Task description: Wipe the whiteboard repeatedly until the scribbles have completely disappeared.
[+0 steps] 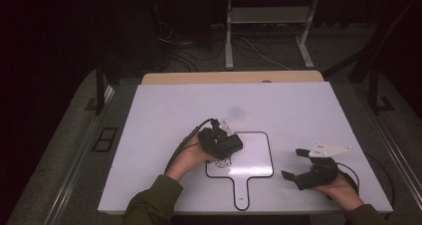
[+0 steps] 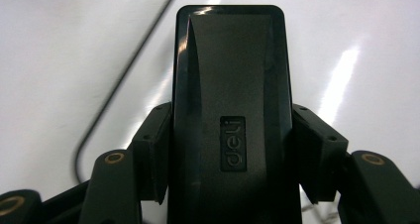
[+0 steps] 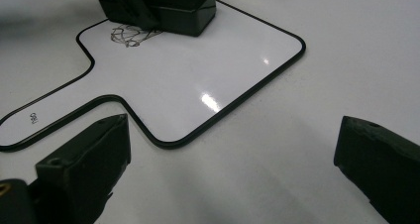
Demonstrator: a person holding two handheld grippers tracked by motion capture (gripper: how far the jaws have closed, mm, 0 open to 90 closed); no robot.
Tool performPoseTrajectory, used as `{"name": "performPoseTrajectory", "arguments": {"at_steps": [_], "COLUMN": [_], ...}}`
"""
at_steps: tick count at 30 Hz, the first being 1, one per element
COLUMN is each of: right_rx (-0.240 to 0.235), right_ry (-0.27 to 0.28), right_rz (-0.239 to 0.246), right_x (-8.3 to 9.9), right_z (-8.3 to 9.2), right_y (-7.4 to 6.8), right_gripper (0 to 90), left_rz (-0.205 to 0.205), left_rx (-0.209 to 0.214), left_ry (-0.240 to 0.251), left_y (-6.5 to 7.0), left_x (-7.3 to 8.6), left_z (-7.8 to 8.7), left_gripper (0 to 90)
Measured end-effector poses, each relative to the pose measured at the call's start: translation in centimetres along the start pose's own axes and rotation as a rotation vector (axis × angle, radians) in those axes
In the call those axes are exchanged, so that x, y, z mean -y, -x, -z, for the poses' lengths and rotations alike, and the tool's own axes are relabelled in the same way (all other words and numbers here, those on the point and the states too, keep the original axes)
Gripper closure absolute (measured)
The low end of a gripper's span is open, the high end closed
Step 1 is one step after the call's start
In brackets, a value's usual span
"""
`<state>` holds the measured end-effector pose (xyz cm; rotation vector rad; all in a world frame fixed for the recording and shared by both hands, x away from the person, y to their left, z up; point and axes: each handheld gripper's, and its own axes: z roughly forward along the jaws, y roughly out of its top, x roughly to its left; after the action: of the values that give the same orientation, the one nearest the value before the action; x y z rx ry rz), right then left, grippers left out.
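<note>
A small paddle-shaped whiteboard (image 1: 254,158) with a black rim lies on the white table, handle toward the person. A dark scribble (image 1: 219,164) marks its left part. My left gripper (image 1: 218,141) is shut on a black board eraser (image 1: 230,144), which rests over the board's upper left area. In the left gripper view both pads (image 2: 153,149) press the eraser (image 2: 230,85) from its sides. My right gripper (image 1: 294,164) rests at the right of the board, open, with nothing between its jaws. The right gripper view shows the whiteboard (image 3: 188,80), the scribble (image 3: 130,35) and the eraser (image 3: 178,6) beyond the right gripper (image 3: 233,159).
The white tabletop (image 1: 174,115) extends around the board, with a wooden strip (image 1: 231,77) along its far edge. Behind the table, a metal frame (image 1: 268,31) and loose cables (image 1: 189,51) sit on the dark floor.
</note>
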<state>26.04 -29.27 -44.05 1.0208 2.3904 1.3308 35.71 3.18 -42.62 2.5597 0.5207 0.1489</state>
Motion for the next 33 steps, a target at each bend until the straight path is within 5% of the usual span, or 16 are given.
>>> {"name": "performPoseTrajectory", "arguments": {"at_steps": [4,17,33], "right_rx": [0.000,0.002,0.001], "right_ry": [0.001,0.002,0.000], "right_rz": [0.000,0.002,0.003], "right_x": [0.0,0.0,0.0], "right_z": [0.0,0.1,0.0], "right_y": [0.0,0.0,0.0], "right_gripper": [0.0,0.0,0.0], "left_rz": [-0.009,0.096,0.029], "left_rx": [-0.001,-0.082,-0.027], "left_ry": [-0.001,0.005,-0.004], "left_y": [-0.4,-3.5,-0.1], "left_x": [0.1,1.7,1.7], "left_z": [0.1,1.0,1.1], "left_gripper": [39.7,39.6,39.6]}}
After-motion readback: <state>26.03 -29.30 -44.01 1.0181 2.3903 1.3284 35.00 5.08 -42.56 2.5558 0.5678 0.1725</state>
